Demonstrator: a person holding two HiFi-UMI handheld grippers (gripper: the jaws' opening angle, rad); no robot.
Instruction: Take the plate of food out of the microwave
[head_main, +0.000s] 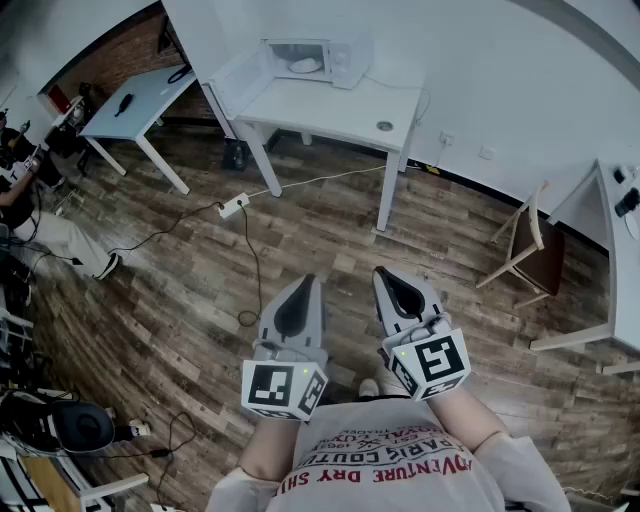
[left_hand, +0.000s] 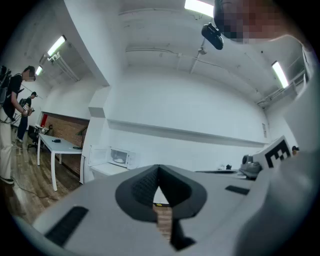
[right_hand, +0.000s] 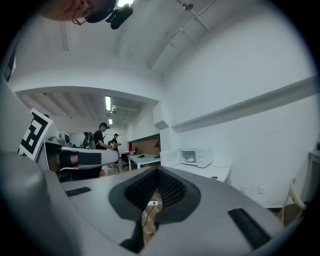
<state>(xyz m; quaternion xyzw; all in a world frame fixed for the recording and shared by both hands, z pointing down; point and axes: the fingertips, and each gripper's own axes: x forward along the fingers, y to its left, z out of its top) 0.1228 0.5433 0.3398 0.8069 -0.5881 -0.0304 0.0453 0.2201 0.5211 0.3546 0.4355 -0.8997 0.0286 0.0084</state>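
Observation:
A white microwave (head_main: 318, 60) stands at the back of a white table (head_main: 330, 108), far ahead of me across the wood floor. Its door (head_main: 240, 80) hangs open to the left, and a pale plate of food (head_main: 305, 66) sits inside. Both grippers are held low, close to my body and far from the table. My left gripper (head_main: 305, 282) is shut and empty. The right gripper (head_main: 386, 273) beside it also has its tips together with nothing held. The microwave (left_hand: 120, 157) shows small in the left gripper view, and the microwave (right_hand: 196, 156) also appears in the right gripper view.
A power strip (head_main: 233, 207) and its cables lie on the floor between me and the table. A wooden chair (head_main: 525, 250) stands at the right beside another white desk (head_main: 612, 280). A second table (head_main: 140, 100) and a seated person (head_main: 30, 215) are at the left.

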